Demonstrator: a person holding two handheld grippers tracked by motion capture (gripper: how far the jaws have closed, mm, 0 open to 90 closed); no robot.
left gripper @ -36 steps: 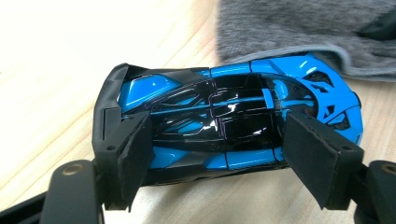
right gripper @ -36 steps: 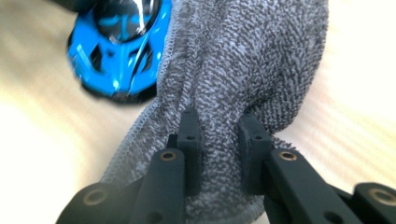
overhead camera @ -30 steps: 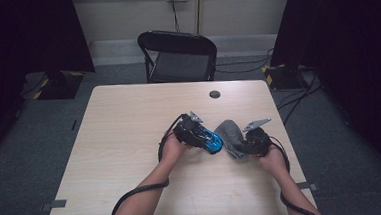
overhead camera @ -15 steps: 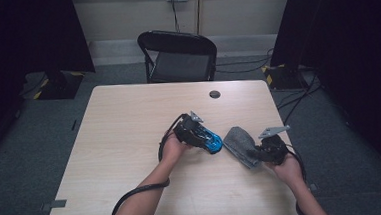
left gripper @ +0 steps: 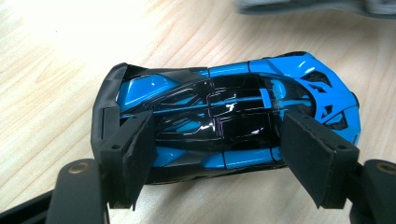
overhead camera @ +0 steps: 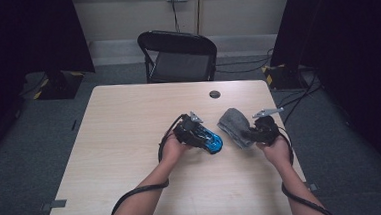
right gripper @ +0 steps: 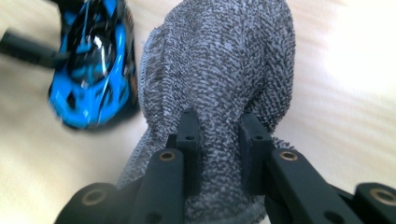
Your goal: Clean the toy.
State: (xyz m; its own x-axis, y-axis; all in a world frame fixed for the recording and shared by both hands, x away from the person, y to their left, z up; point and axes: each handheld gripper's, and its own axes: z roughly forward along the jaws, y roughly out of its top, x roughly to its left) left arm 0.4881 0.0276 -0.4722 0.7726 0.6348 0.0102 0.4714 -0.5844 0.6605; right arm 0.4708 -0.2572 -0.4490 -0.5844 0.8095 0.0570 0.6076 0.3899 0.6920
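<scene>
You have one glossy blue-and-black toy sports car (overhead camera: pixel 209 140) and one grey terry-cloth rag (overhead camera: pixel 232 126), both toward the right edge of the one pale wooden table (overhead camera: pixel 120 142). One small dark round disc (overhead camera: pixel 214 94) lies near the far edge. One black folding metal chair (overhead camera: pixel 179 55) stands beyond that edge.

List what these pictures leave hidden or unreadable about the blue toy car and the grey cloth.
- Blue toy car: its wheels and underside are out of sight in the left gripper view, which looks down on the roof; blurred in the right gripper view.
- Grey cloth: the near end runs off the bottom edge of the right gripper view, behind the right gripper.
- Small dark disc: too small in the high view to identify.
</scene>
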